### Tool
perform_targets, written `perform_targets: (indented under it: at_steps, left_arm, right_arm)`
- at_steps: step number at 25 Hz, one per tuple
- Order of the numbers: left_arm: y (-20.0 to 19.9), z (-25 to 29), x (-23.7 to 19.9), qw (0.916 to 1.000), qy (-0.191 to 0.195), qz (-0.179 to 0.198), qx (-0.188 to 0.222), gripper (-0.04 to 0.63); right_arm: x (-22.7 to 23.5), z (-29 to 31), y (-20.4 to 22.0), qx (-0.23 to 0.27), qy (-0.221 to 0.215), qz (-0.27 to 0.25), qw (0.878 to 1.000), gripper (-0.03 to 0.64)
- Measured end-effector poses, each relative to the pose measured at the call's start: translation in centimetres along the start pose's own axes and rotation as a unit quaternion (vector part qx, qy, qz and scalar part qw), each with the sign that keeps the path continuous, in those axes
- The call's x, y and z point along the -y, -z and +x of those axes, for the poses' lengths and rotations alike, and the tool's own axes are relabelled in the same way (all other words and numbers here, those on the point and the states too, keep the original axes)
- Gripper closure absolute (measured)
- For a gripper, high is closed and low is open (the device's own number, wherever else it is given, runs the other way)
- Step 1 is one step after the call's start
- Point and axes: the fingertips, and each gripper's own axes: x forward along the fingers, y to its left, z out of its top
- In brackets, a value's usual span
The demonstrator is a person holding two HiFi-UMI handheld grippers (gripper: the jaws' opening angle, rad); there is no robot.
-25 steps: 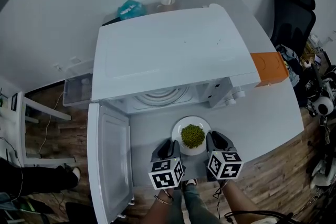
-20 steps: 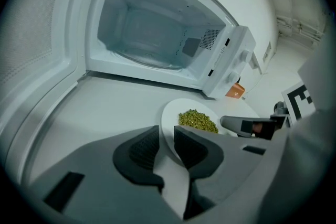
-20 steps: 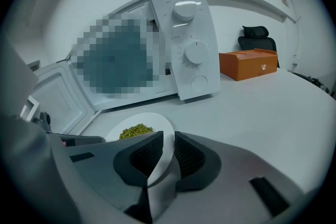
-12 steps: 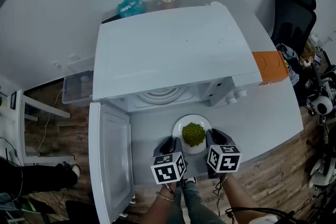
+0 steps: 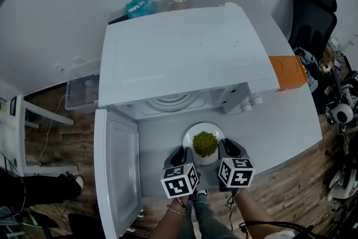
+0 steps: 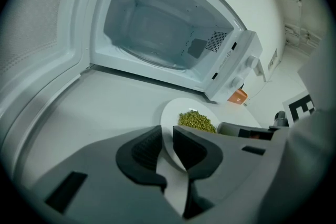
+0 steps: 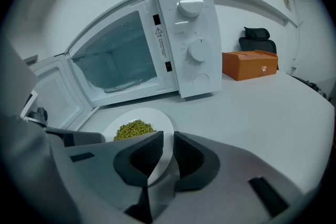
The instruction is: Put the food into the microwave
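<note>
We look down on a white microwave (image 5: 179,53) on a grey table (image 5: 279,120), its door (image 5: 117,170) swung wide open to the left. Just in front of the opening, outside it, is a white plate (image 5: 205,126) heaped with small green food (image 5: 205,143). The left gripper (image 5: 182,155) is clamped on the plate's left rim, the right gripper (image 5: 228,149) on its right rim. A printed label (image 7: 159,42) beside the dials is too fine for us to read. An orange box (image 5: 288,71) stands beside the microwave.
</note>
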Motion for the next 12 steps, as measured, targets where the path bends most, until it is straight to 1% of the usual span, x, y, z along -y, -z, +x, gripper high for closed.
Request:
perform_targets:
  at_steps: [4,12]
  left_arm:
    - [0.3,-0.4,-0.3,1.0000,-0.004,-0.003,0.004,0.526]
    - [0.2,-1.6,-1.3,0.9997,-0.015,-0.015,0.011,0.526]
  right_arm:
    - [-0.3,-0.1,0.2,-0.003,-0.001,0.005,1.000,0.561]
    - [-1.8,-0.4,-0.3,0.001,-0.014,-0.007,1.000,0.561]
